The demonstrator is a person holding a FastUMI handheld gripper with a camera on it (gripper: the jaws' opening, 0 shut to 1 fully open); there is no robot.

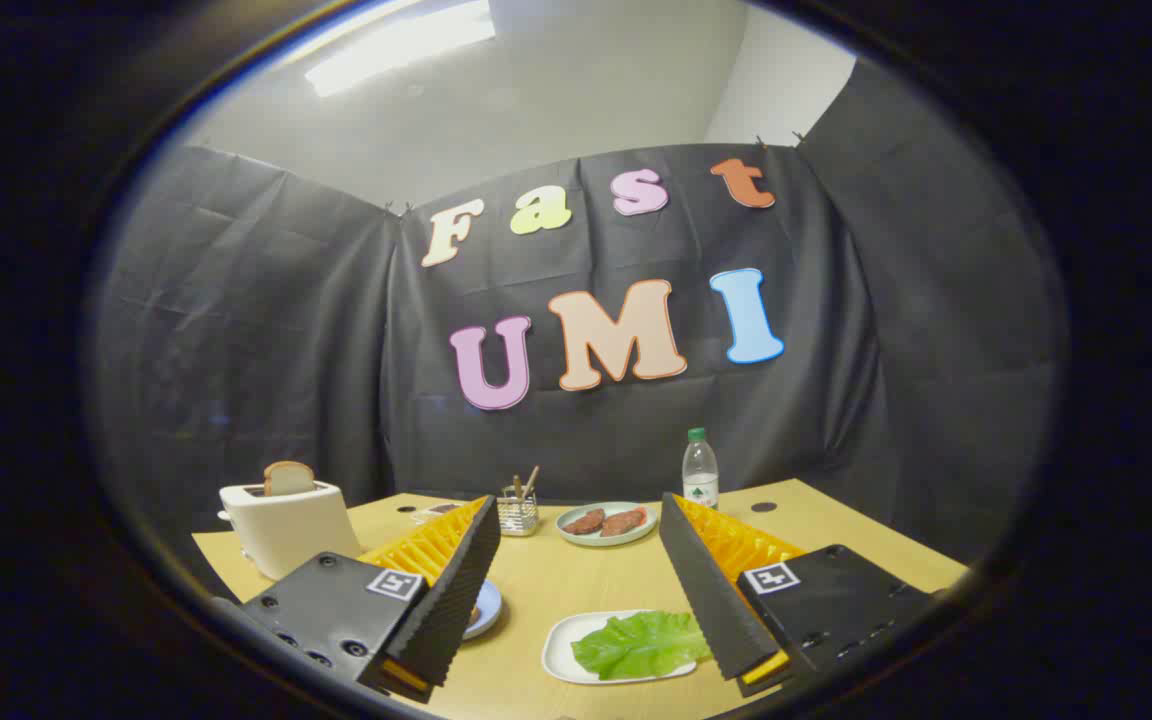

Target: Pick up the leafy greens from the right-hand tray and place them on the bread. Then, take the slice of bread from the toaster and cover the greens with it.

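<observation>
My gripper (pixel 576 520) is open, held above the wooden table (pixel 556 580), with nothing between its fingers. A green lettuce leaf (pixel 641 643) lies on a white tray (pixel 566 650) below and just inside the right finger (pixel 711 590). A white toaster (pixel 291 525) stands beyond the left finger (pixel 456 590), with a slice of bread (pixel 288 478) sticking up out of its slot. The edge of a pale plate (pixel 486 608) peeks out from behind the left finger; what lies on it is hidden.
At the back of the table a light plate (pixel 606 524) holds two brown patties. A small mesh cup with sticks (pixel 517 510) stands left of it, and a clear water bottle (pixel 700 468) to its right. Black cloth walls the booth.
</observation>
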